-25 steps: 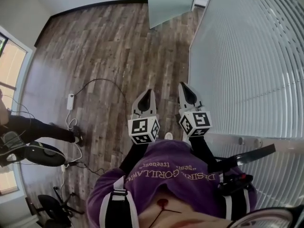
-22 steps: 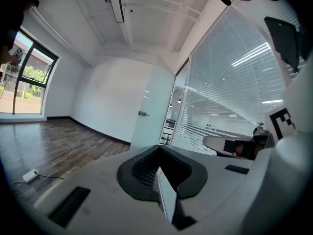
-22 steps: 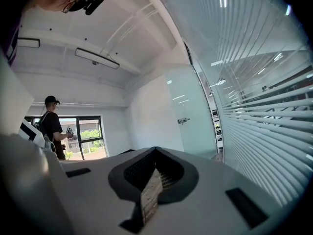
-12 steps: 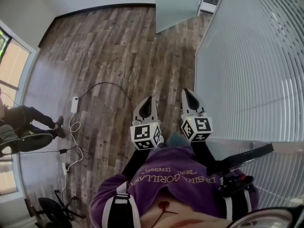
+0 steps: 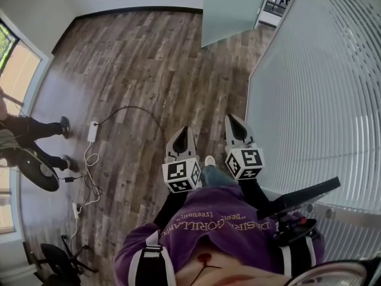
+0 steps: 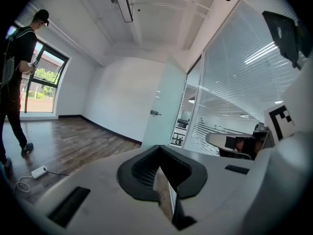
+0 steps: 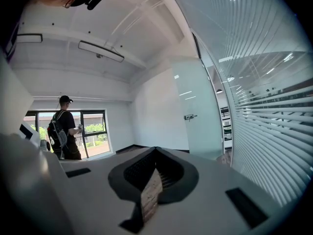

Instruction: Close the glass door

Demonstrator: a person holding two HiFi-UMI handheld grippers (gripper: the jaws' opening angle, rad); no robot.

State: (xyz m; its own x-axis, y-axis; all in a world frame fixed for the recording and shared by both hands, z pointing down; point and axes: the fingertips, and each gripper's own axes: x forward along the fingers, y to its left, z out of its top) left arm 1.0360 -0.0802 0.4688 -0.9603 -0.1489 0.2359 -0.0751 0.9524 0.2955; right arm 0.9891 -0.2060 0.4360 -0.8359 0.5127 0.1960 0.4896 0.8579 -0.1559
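The glass door [image 5: 231, 9] looms nearer than a second ago, yet it is still far ahead, standing open beside the slatted wall [image 5: 321, 82] on the right. The left gripper [image 5: 185, 131] and right gripper [image 5: 231, 119] are both clenched empty, so this is probably only the approach

- Two grippers were counted: one left gripper [image 5: 183, 134] and one right gripper [image 5: 233, 124].
- Two marker cubes [image 5: 181, 174] were counted, one per gripper.
- One glass door [image 5: 229, 8] was counted.
- One door handle [image 7: 190, 116] was counted on it.
- One glass wall [image 5: 321, 88] with horizontal stripes was counted.
- One bystander [image 7: 62, 131] was counted.
- Two long ceiling lights [image 7: 100, 51] were counted in the right gripper view.
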